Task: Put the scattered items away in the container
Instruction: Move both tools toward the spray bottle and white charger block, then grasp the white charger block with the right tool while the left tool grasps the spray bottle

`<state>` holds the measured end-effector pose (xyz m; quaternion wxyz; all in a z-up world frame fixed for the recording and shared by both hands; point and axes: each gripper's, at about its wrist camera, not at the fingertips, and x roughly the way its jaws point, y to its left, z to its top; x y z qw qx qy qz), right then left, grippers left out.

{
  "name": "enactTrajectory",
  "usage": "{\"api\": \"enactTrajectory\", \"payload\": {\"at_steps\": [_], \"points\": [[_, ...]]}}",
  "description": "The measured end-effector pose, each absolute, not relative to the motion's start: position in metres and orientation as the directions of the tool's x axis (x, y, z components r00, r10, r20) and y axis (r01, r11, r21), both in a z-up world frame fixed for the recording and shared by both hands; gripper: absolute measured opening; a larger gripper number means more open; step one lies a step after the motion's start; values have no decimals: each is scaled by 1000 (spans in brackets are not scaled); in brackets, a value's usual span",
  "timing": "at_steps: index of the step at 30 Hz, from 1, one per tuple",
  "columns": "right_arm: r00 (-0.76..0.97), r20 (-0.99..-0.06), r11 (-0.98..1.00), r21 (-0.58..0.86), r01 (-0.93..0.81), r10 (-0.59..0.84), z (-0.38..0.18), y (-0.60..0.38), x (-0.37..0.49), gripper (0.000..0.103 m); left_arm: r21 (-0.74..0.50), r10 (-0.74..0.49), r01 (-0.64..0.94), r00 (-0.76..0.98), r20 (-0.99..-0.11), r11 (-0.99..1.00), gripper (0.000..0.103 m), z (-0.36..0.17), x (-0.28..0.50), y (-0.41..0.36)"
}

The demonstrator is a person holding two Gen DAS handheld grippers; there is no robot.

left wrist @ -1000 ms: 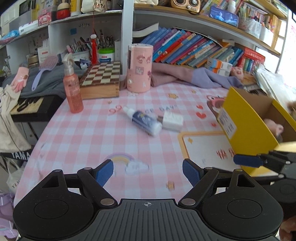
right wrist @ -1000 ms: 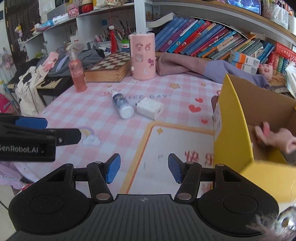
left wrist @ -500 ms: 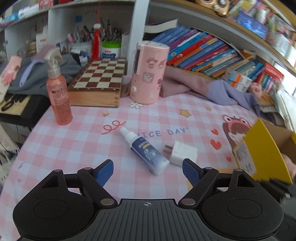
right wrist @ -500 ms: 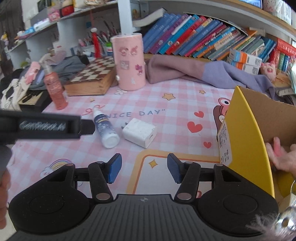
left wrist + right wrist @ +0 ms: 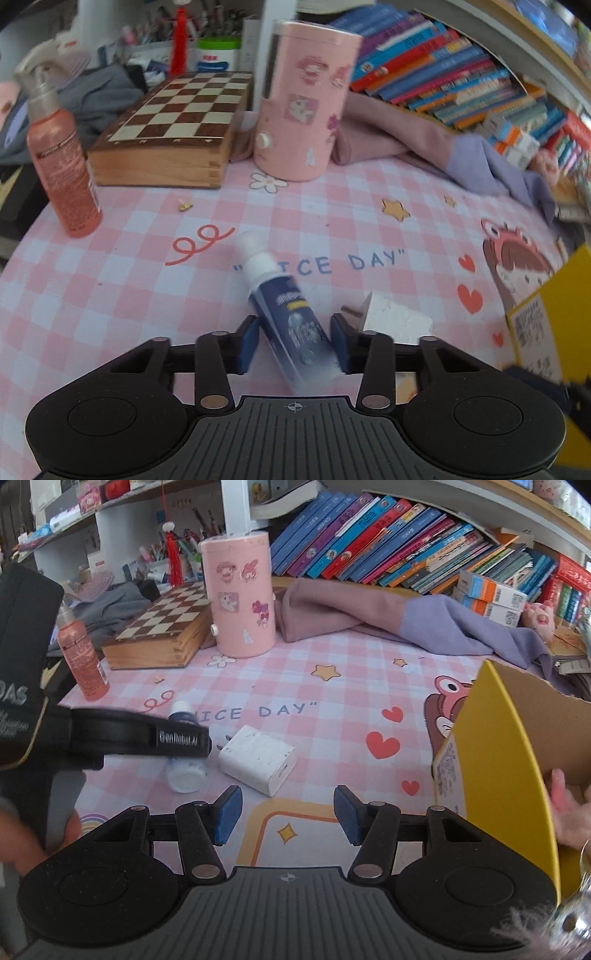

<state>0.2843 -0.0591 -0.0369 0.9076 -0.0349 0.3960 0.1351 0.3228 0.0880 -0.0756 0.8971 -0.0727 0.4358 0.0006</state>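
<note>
task abt midway by the look: yellow box (image 5: 491, 738) at right already has sth pink inside, can't tell what. small blue bottle (image 5: 291, 317) and white charger (image 5: 258, 758) lie on the pink check cloth (image 5: 110, 295), not boxed yet. left gripper (image 5: 291, 341) clamped on the bottle's body, angled steeply down, low over the cloth. right gripper (image 5: 284, 814) parted, empty, tilted down just short of the charger w/ box beside it.

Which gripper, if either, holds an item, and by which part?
The left gripper is shut on the dark blue bottle, gripping its lower body. The right gripper holds nothing.
</note>
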Motion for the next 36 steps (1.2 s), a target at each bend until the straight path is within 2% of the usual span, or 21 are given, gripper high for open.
{"api": "enactTrajectory", "payload": {"at_steps": [3, 12, 18, 27, 33, 36], "points": [[637, -738, 958, 47, -282, 224, -40, -52, 293, 53, -104, -54, -46, 617, -785, 994, 32, -75, 314, 96], [628, -748, 954, 23, -298, 214, -50, -22, 321, 55, -128, -57, -74, 609, -791, 989, 31, -74, 295, 129], [614, -766, 960, 13, -279, 189, -62, -13, 339, 65, -172, -97, -70, 592, -800, 983, 32, -77, 294, 140], [588, -788, 963, 23, -268, 182, -76, -12, 350, 63, -152, -82, -70, 591, -803, 986, 32, -83, 300, 137], [585, -788, 961, 27, -276, 191, -76, -15, 350, 62, -97, -53, -42, 593, -803, 994, 31, -83, 300, 128], [599, -777, 962, 29, -271, 193, -71, -17, 346, 62, -134, -70, -63, 600, -797, 989, 31, -79, 297, 132]]}}
